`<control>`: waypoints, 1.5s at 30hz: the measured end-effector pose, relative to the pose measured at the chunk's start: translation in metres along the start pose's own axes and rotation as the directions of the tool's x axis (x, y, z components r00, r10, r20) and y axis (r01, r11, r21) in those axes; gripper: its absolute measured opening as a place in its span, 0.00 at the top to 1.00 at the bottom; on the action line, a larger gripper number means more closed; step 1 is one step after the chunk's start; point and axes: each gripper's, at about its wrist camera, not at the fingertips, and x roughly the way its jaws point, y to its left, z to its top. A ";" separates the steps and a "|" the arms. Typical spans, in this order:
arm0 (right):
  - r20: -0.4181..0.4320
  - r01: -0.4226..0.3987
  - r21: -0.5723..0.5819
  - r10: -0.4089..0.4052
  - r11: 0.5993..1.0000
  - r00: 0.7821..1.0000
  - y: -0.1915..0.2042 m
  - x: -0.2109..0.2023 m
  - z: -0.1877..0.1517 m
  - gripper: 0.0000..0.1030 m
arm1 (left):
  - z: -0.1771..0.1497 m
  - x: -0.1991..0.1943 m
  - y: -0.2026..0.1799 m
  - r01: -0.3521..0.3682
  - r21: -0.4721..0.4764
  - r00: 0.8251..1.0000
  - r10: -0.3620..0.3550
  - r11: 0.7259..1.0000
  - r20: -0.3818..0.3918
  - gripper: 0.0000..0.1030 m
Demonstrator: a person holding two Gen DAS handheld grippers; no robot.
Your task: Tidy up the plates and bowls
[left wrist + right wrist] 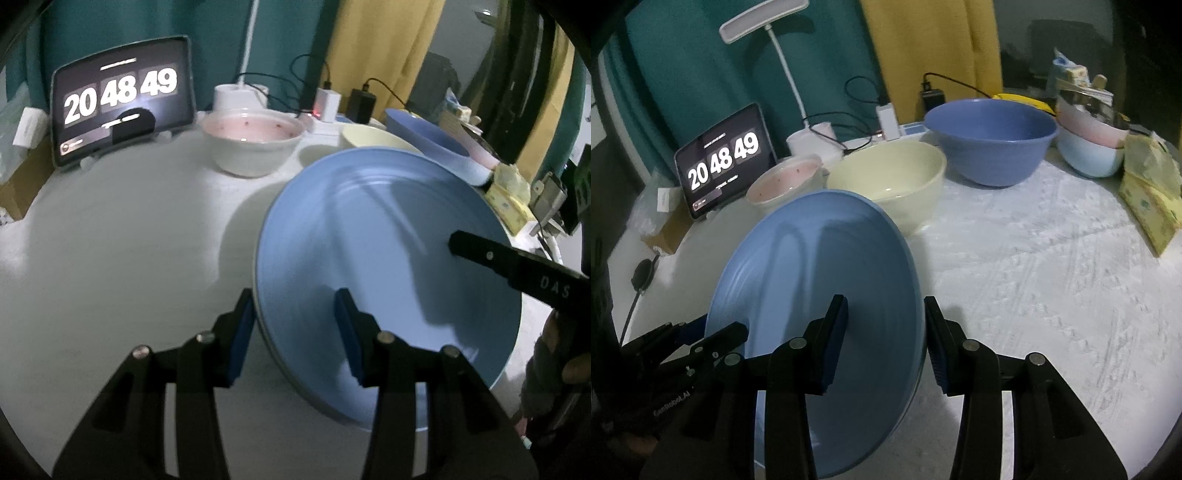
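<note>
Blue plate (388, 236) clamped at opposite rims.
Gripped by left tongs (295, 332) and right tongs (886, 336), tilted above the white tabletop (1034, 277); cream bowl (894, 181), pink-lined bowl (255, 144) and blue bowl (990, 140) standing behind.

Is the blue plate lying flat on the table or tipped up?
Tipped up. The blue plate stands tilted off the white tablecloth, its rim clamped on opposite sides by the left tool and right tool.
</note>
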 end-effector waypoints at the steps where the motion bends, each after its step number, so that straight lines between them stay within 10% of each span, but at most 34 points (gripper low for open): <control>1: -0.002 -0.002 -0.005 0.002 1.000 1.000 0.002 0.002 0.001 0.58 | -0.001 -0.001 0.003 -0.004 -0.004 1.000 0.004 1.000 0.001 0.56; 20: -0.069 -0.098 -0.096 0.091 0.991 0.993 0.062 0.054 0.017 0.58 | 0.000 0.003 0.068 -0.112 -0.086 0.994 0.111 0.990 -0.020 0.56; 45: -0.102 -0.111 -0.054 0.105 0.992 0.989 0.051 0.072 0.013 0.55 | 0.001 -0.001 0.059 -0.169 -0.075 0.986 0.168 0.983 -0.014 0.53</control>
